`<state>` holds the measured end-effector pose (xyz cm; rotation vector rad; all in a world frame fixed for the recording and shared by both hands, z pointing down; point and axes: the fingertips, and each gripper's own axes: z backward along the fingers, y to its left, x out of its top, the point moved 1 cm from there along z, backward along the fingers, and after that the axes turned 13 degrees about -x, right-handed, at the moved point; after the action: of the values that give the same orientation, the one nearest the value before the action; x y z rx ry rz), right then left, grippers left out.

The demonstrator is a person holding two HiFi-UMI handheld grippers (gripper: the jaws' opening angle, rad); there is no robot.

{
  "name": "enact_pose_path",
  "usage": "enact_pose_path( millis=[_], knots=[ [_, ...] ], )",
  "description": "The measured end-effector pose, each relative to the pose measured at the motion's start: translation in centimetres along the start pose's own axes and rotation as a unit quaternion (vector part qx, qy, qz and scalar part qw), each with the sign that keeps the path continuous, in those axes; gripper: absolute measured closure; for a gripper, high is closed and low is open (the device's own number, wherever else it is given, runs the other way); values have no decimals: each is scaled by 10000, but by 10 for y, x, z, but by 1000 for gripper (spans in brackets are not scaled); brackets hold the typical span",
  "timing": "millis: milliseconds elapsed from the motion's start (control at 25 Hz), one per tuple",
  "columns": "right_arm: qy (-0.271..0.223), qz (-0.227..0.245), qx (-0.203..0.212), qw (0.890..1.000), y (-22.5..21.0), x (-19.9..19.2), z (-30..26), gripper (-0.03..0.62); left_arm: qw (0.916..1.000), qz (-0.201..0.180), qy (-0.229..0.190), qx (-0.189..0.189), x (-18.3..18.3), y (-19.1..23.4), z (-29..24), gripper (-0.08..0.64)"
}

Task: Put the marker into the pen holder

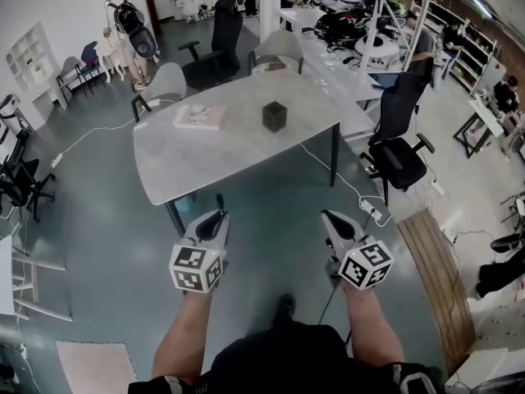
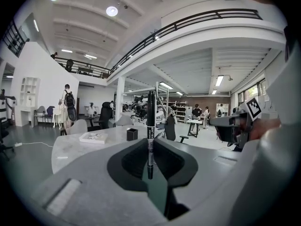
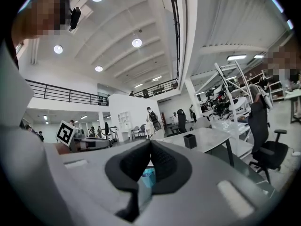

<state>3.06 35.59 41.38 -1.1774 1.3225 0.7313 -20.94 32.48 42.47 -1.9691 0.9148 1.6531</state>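
Note:
A black marker [image 2: 150, 119] stands upright between the jaws of my left gripper [image 2: 150, 141], which is shut on it. In the head view its tip [image 1: 219, 201] pokes up from the left gripper [image 1: 217, 218], held over the floor short of the table. The black square pen holder [image 1: 274, 116] stands near the middle of the grey table [image 1: 189, 158], also seen as the pen holder [image 2: 132, 134] and the pen holder [image 3: 190, 141]. My right gripper [image 1: 327, 217] is level with the left one. The right gripper [image 3: 150, 143] has its jaws closed together with nothing between them.
A book [image 1: 199, 116] lies on the table left of the holder. Grey and black office chairs [image 1: 216, 43] ring the far side, and another black chair [image 1: 400, 150] stands at the right. Cables [image 1: 344, 183] trail on the floor. People stand in the background.

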Motion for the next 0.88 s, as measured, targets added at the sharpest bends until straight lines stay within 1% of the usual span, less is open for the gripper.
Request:
enact_pose_path(
  millis=[240, 440, 680, 800, 880],
  knots=[
    [13, -54, 96, 9999, -55, 12, -36, 589, 9999, -43, 133, -9, 14, 4, -74, 515],
    [89, -116, 113, 9998, -90, 16, -49, 589, 9999, -56, 134, -21, 25, 2, -114, 515],
    [182, -136, 121, 9997, -108, 17, -68, 589, 9999, 4, 92, -61, 31, 10, -144, 515],
    [239, -147, 133, 9995, -113, 17, -85, 589, 9997, 143, 36, -188, 36, 19, -161, 515],
    [263, -144, 121, 9995, -119, 16, -99, 589, 9996, 153, -7, -255, 39, 28, -174, 515]
  ],
)
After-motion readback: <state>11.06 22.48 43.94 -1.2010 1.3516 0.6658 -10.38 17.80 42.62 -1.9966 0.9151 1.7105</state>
